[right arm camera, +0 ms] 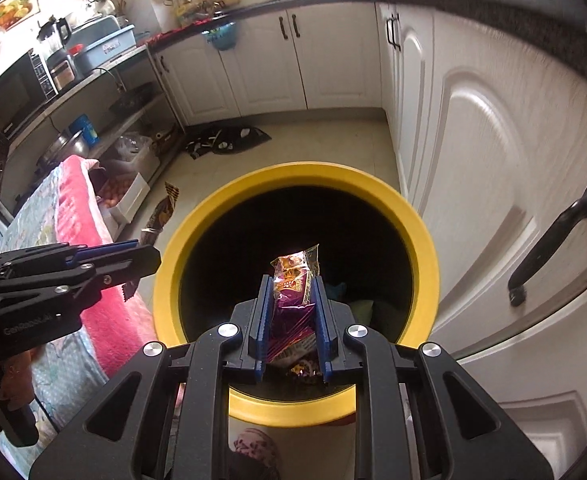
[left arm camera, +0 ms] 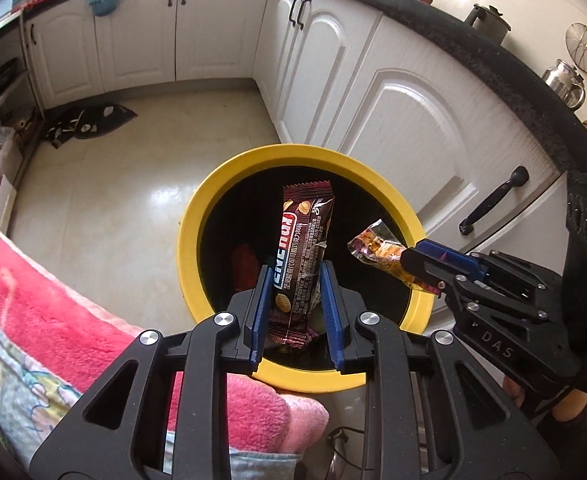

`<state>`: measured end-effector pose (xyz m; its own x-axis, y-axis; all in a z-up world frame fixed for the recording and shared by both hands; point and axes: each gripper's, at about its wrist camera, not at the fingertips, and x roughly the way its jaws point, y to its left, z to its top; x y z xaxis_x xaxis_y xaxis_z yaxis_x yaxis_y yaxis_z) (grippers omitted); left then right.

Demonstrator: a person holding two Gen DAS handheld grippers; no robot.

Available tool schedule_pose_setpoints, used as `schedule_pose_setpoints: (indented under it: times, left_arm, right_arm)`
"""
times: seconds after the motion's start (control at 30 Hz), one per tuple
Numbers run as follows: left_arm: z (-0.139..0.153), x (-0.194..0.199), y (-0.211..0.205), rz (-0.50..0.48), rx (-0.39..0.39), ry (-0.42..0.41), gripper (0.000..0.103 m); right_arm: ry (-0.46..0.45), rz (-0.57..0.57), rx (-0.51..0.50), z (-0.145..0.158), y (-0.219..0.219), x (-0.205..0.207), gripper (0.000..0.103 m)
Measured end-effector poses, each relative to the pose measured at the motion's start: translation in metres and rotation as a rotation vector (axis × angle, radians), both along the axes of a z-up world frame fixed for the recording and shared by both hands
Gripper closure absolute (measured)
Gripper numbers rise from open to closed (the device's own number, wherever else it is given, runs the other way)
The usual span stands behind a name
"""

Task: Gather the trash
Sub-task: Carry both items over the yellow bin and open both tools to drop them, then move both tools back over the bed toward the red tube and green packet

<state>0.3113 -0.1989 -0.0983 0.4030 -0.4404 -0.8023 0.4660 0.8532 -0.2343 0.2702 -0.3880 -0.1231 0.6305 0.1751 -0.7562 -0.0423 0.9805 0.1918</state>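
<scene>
A yellow-rimmed black trash bin (left arm camera: 197, 216) stands on the floor and also shows in the right wrist view (right arm camera: 421, 240). My left gripper (left arm camera: 296, 276) is shut on a dark brown snack wrapper (left arm camera: 303, 248) and holds it over the bin's opening. My right gripper (right arm camera: 292, 286) is shut on a purple and orange wrapper (right arm camera: 293, 276), also over the opening. The right gripper (left arm camera: 407, 258) enters the left view from the right with its wrapper (left arm camera: 377, 246). The left gripper (right arm camera: 149, 260) shows at the left of the right view, its wrapper (right arm camera: 161, 208) sticking out beyond it.
White cabinet doors (left arm camera: 413, 120) with black handles (right arm camera: 553, 236) stand close on the right of the bin. A pink blanket (left arm camera: 73, 312) lies at the left. A dark cloth (left arm camera: 89, 120) lies on the tiled floor (left arm camera: 113, 200) farther back.
</scene>
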Motion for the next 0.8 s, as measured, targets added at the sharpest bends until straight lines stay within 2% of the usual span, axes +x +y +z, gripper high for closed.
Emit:
schedule_pose_setpoints:
  times: [0.17,0.3,0.37,0.53,0.6,0.63,0.8]
  left_arm:
    - [-0.006,0.005,-0.004,0.004,0.006,0.011,0.083]
    - [-0.007,0.006,-0.004,0.014,0.009,0.011,0.069]
    - [-0.007,0.005,-0.003,0.018,0.008,0.010,0.066]
    - [-0.001,-0.001,0.006,0.043,0.015,-0.005,0.049]
    - [0.004,-0.005,0.011,0.053,0.014,-0.017,0.037]
    - [0.007,-0.007,0.015,0.057,0.013,-0.021,0.035]
    - [0.021,-0.018,0.029,0.080,0.020,-0.054,0.012]
  right_arm:
    - [0.013,-0.021,0.007,-0.006,-0.005,0.004,0.082]
    - [0.013,-0.038,0.006,-0.006,-0.008,0.005,0.074]
    - [0.010,-0.042,0.003,-0.006,-0.009,0.004,0.070]
    - [-0.011,-0.058,-0.001,0.002,-0.012,-0.001,0.060]
    - [-0.020,-0.067,-0.005,0.005,-0.012,-0.004,0.055]
    - [-0.026,-0.073,-0.007,0.007,-0.012,-0.006,0.052]
    - [-0.055,-0.085,-0.011,0.018,-0.010,-0.015,0.041]
